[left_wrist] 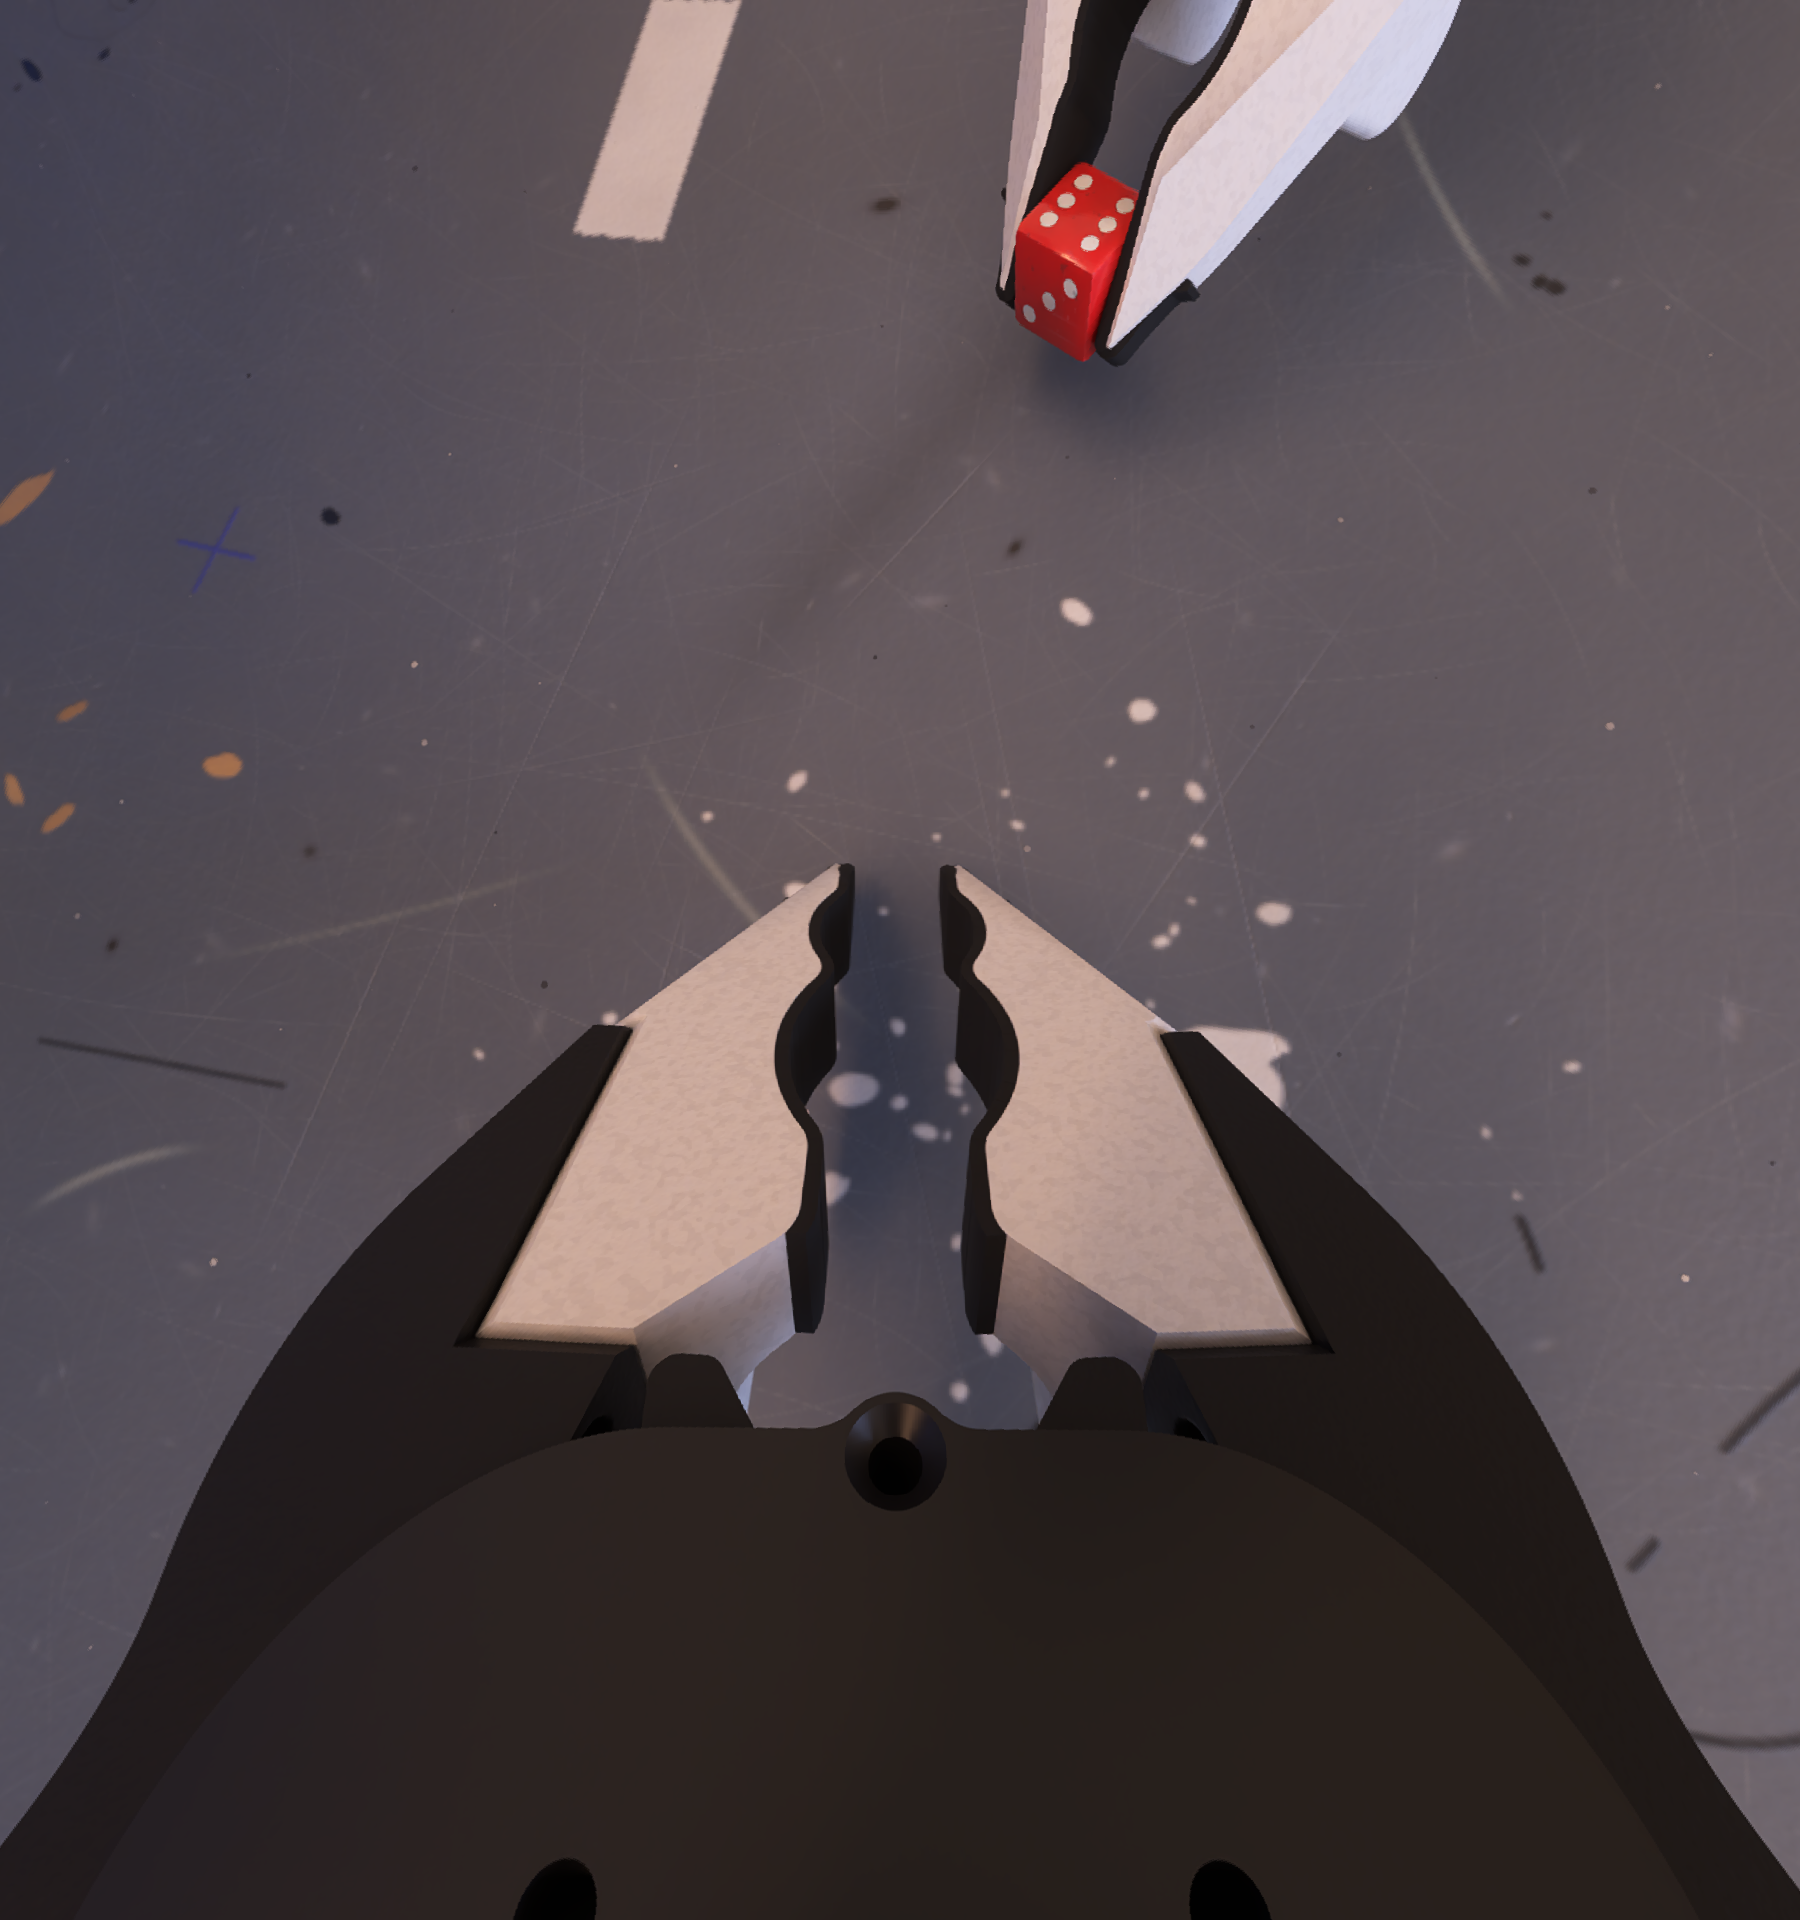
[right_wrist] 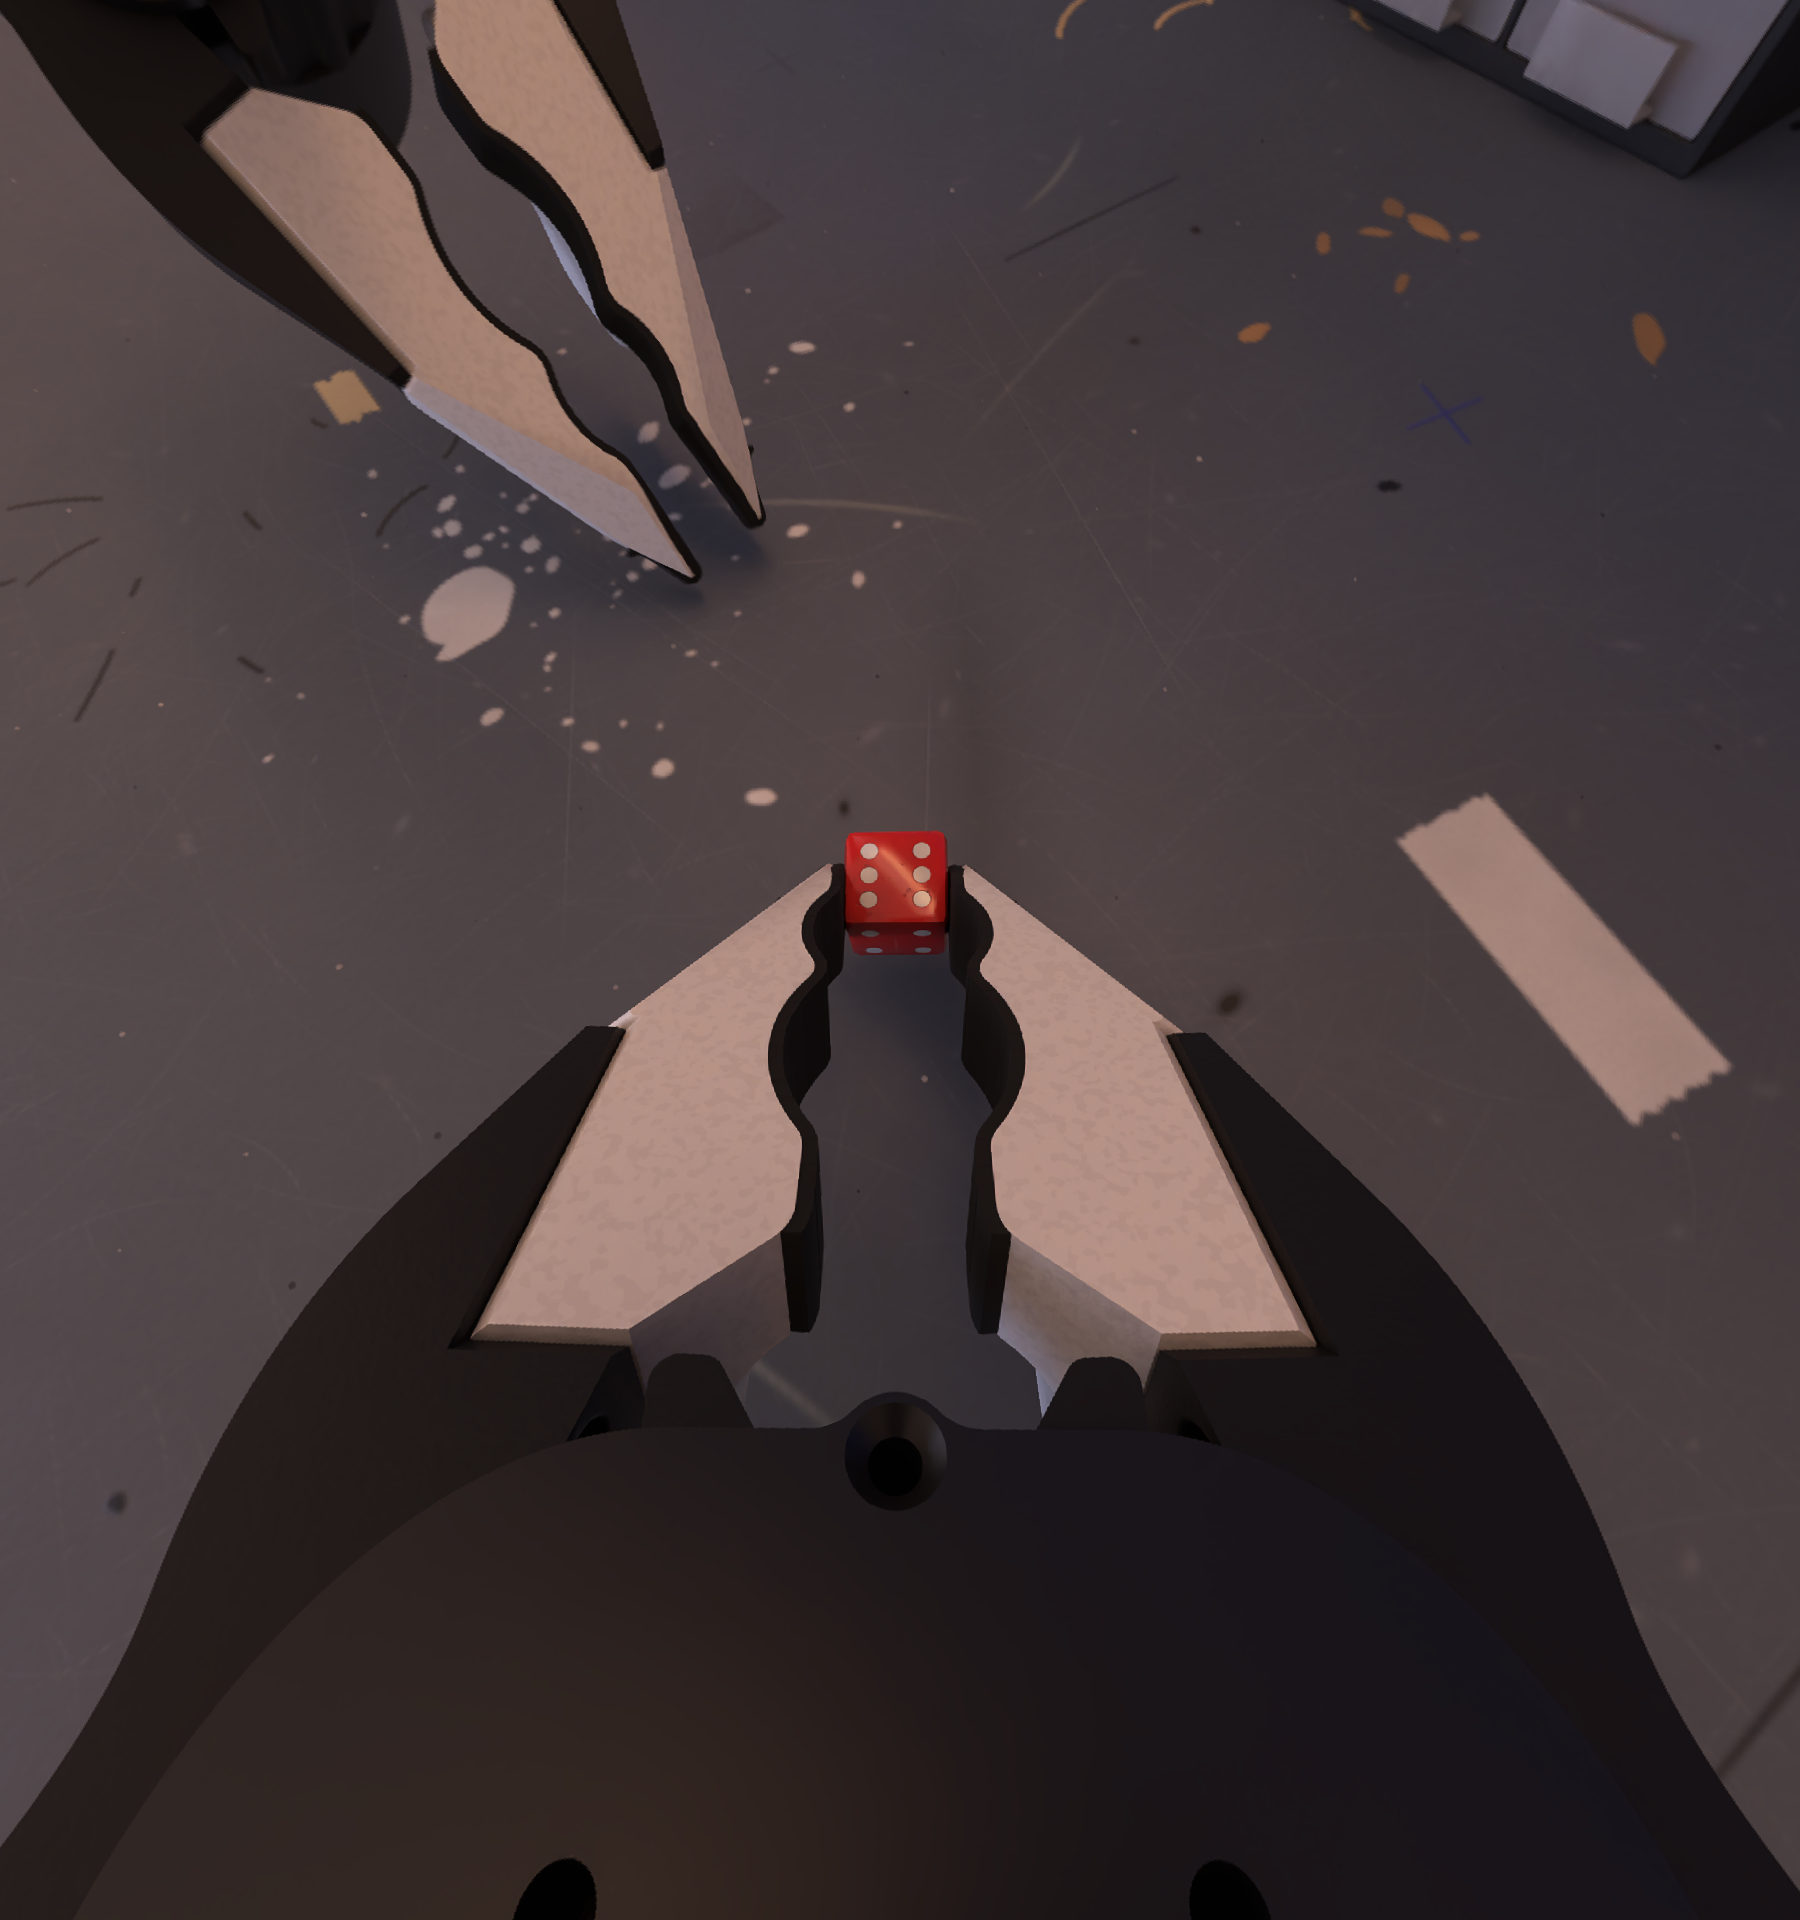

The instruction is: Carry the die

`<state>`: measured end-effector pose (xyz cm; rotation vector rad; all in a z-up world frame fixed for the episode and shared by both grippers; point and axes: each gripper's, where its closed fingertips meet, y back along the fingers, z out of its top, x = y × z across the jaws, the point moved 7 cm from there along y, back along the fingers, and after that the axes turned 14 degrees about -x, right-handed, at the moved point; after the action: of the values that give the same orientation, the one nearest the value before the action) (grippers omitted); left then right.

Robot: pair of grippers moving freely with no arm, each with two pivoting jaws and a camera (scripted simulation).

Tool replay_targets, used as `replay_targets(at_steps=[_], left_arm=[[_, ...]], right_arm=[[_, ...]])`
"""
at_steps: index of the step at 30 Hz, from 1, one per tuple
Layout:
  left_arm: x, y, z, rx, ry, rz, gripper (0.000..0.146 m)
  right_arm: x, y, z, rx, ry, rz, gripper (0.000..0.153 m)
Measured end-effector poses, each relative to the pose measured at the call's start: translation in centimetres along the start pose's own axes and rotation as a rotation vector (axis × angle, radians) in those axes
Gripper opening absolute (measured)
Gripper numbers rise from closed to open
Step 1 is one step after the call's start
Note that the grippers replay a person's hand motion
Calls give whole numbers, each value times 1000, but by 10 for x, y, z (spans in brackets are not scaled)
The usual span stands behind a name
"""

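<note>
The red die (right_wrist: 896, 878) with white pips sits between the tips of my right gripper (right_wrist: 896, 873), which is shut on it. In the left wrist view the die (left_wrist: 1067, 260) is at the upper right, held by the right gripper (left_wrist: 1062, 327) just above the grey surface, with a small shadow beneath it. My left gripper (left_wrist: 896, 873) is empty, its jaws a narrow gap apart, pointing down at the paint-speckled surface well short of the die. It also shows in the right wrist view (right_wrist: 727, 545), at the upper left of the die.
The grey scratched work surface (left_wrist: 460, 623) has white and orange paint spots. A strip of white tape (right_wrist: 1561, 956) lies right of the die; it also shows in the left wrist view (left_wrist: 657, 114). A dark box with white pieces (right_wrist: 1623, 62) sits at the far right corner.
</note>
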<state>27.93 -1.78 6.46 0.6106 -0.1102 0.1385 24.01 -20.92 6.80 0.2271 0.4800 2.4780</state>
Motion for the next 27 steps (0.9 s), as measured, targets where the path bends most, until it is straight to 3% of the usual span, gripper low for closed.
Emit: replay_targets(at_steps=[8, 13, 21, 27], left_arm=[[1, 1, 1, -28, -25, 21, 0], [-1, 0, 1, -33, -35, 22, 0], [6, 10, 5, -63, 4, 27, 18], [-1, -4, 3, -25, -55, -20, 26]], right_arm=[[6, -6, 5, -15, 11, 25, 19], [7, -5, 5, -18, 12, 27, 19], [-3, 8, 7, -40, 3, -24, 19], [-5, 7, 3, -32, -1, -21, 19]])
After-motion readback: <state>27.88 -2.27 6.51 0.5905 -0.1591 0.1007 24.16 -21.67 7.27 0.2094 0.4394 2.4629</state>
